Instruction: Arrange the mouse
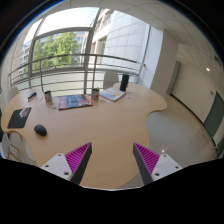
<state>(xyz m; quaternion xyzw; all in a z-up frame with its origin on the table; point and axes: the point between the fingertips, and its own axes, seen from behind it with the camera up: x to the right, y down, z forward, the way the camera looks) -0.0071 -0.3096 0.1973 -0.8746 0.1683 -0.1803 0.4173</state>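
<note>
A dark mouse lies on the light wooden desk at the left, well beyond my left finger. A dark mouse pad lies just left of it at the desk's edge. My gripper is open and empty, held above the desk's near part, with its two purple pads wide apart. Nothing stands between the fingers.
A colourful book or mat lies at the desk's far side. A dark cup and a small object stand to its left. A laptop or folder lies at the far right. Windows and a railing lie behind; a door stands at the right.
</note>
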